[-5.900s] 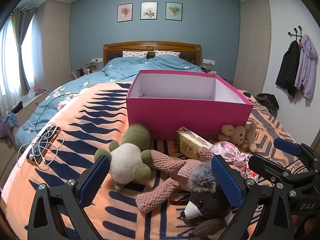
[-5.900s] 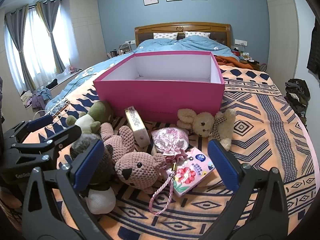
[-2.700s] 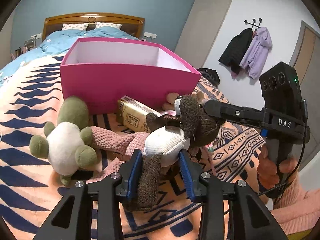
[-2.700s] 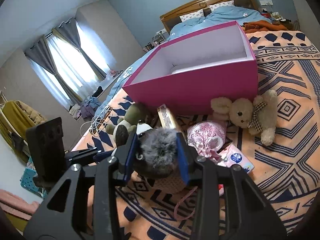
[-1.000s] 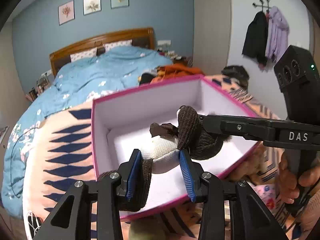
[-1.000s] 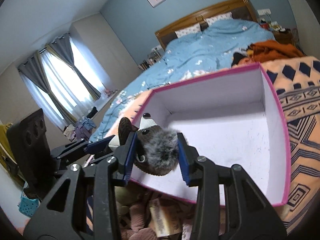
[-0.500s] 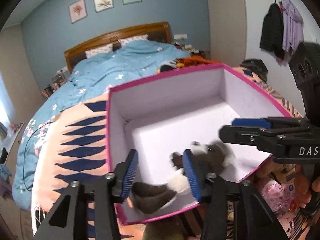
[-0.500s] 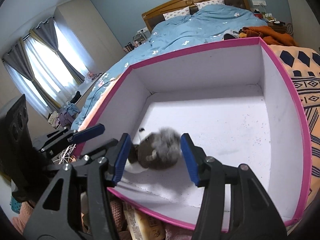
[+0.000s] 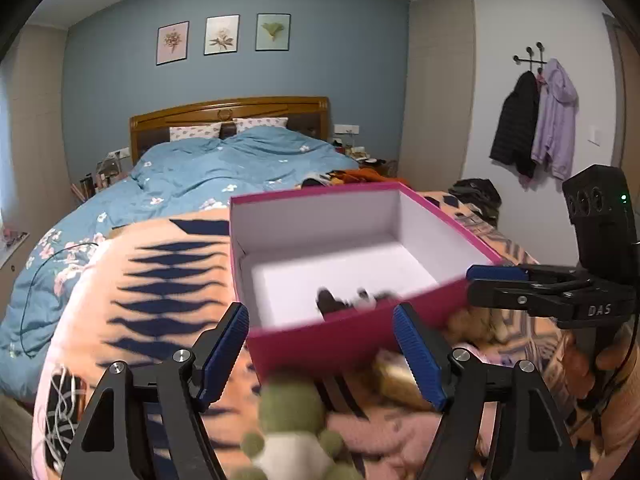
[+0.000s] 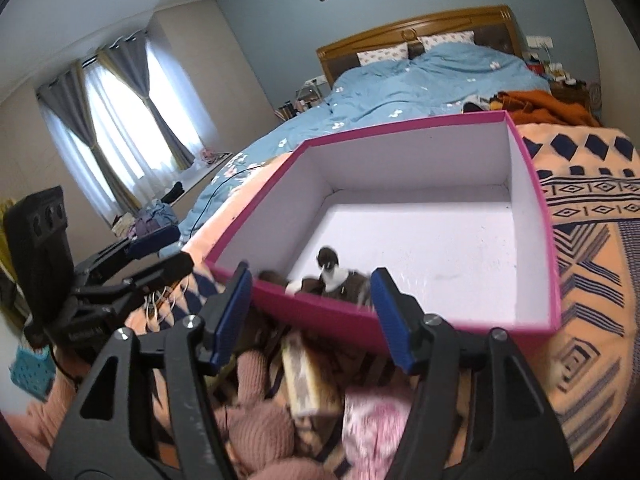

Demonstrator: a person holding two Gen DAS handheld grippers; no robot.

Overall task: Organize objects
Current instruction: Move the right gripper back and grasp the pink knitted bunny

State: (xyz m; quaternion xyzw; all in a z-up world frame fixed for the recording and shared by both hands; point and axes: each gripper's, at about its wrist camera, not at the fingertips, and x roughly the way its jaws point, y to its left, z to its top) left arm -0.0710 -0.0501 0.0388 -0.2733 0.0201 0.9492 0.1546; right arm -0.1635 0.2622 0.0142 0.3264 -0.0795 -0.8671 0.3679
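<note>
Now that both have just been opening up, the left tool [image 9: 320,344] and right tool [image 10: 312,312] gape empty with nothing between the pads; the brown plush toy [image 10: 328,280] lies inside the pink box [image 10: 548,240], right by the near wall; on the bed in front wait a green plush [image 9: 288,412], a pink knitted toy [image 10: 256,432] and a small carton [image 10: 308,388]; plushies look light and squishy, so I'd pinch the body, not a floppy limb.

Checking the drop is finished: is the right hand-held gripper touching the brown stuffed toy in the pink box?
Apart. In the right wrist view the right hand-held gripper stands open, its jaws just widened, while the brown stuffed toy lies beyond them inside the pink box.
</note>
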